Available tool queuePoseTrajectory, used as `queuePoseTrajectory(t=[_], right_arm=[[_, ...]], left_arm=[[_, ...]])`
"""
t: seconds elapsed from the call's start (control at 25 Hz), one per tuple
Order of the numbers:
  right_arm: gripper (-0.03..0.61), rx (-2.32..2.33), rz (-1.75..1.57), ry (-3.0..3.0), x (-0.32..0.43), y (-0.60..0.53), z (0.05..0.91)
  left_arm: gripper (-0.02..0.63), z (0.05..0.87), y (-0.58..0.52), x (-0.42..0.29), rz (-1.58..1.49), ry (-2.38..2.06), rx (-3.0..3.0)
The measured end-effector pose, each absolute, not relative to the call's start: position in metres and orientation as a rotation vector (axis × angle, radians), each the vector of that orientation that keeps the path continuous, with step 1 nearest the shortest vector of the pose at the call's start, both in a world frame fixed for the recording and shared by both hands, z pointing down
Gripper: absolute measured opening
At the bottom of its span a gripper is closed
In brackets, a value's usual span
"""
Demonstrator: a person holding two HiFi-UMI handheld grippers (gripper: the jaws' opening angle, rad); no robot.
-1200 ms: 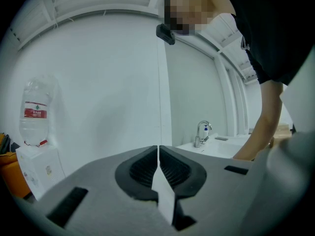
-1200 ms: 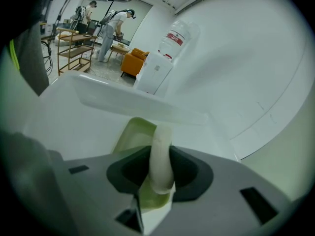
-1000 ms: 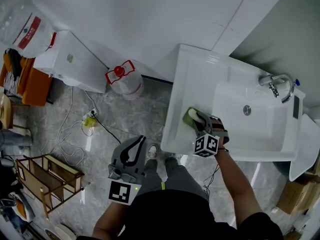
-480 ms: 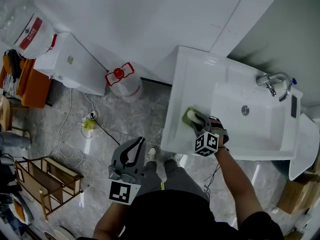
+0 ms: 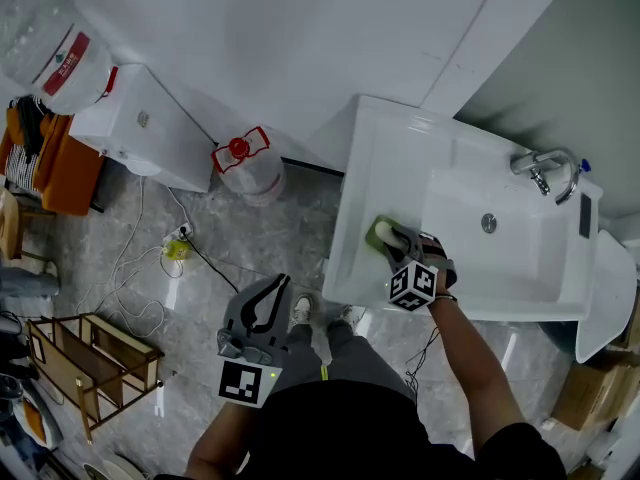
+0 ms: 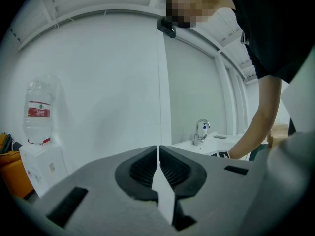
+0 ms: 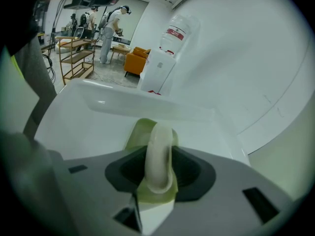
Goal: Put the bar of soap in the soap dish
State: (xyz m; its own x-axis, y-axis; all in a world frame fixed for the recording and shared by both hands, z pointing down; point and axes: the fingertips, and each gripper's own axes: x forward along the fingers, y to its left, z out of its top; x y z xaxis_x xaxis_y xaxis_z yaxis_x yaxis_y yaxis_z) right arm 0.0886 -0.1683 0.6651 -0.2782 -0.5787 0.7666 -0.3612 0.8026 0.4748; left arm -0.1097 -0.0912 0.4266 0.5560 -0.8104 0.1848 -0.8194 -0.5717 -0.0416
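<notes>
A pale bar of soap [image 7: 158, 151] stands on edge over the green soap dish [image 7: 139, 132] on the left ledge of the white washbasin [image 5: 372, 158]. My right gripper [image 7: 158, 170] points down at the dish [image 5: 378, 236]. Its jaws are opening, and the pads still touch both sides of the soap. In the head view the right gripper [image 5: 398, 240] sits over the dish and hides the soap. My left gripper [image 5: 270, 296] hangs low at the left above the floor, well away from the basin. It is shut [image 6: 158, 154] with nothing in it.
The basin bowl [image 5: 500, 258] with its chrome tap [image 5: 548, 168] lies right of the dish. A water dispenser [image 5: 140, 123], a water jug with a red handle [image 5: 245, 163], floor cables [image 5: 180, 243] and a wooden rack [image 5: 95, 358] stand at the left.
</notes>
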Motion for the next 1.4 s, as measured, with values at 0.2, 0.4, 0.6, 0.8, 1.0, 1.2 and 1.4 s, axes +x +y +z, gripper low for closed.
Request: queuePoseTrajectory(t=[0.2,0.4,0.6,0.8,1.0,1.2,1.4], right_arm=[[0.169,0.713,-0.229,-1.895,0.090,-0.167,0.665],[0.195,0.708,-0.212,-1.891,0.091,-0.166,0.663],[0.196,0.747,-0.215,-1.891,0.094,-0.168,0.655],[0.196,0.763,-0.226,-1.892,0.093,-0.166,0.647],[0.213,0.769,-0.181,-1.899,0.095,-0.160,0.646],[0.324,0.802,-0.077,-1.969,0.095,-0.155,0.643],[0.324,0.837,-0.066,-1.951,0.102,-0.151,0.637]], left_arm=[[0.029,0.428,-0.091,-0.111,0.292,-1.423,2.726],[0.029,0.429,-0.090,-0.113,0.289,-1.416,2.718],[0.029,0.427,-0.092,-0.110,0.261,-1.400,2.725],[0.029,0.424,-0.093,-0.108,0.242,-1.379,2.743],[0.029,0.425,-0.092,-0.107,0.235,-1.361,2.742],[0.029,0.425,-0.091,-0.105,0.220,-1.335,2.757],[0.029,0.426,-0.088,-0.101,0.227,-1.297,2.774]])
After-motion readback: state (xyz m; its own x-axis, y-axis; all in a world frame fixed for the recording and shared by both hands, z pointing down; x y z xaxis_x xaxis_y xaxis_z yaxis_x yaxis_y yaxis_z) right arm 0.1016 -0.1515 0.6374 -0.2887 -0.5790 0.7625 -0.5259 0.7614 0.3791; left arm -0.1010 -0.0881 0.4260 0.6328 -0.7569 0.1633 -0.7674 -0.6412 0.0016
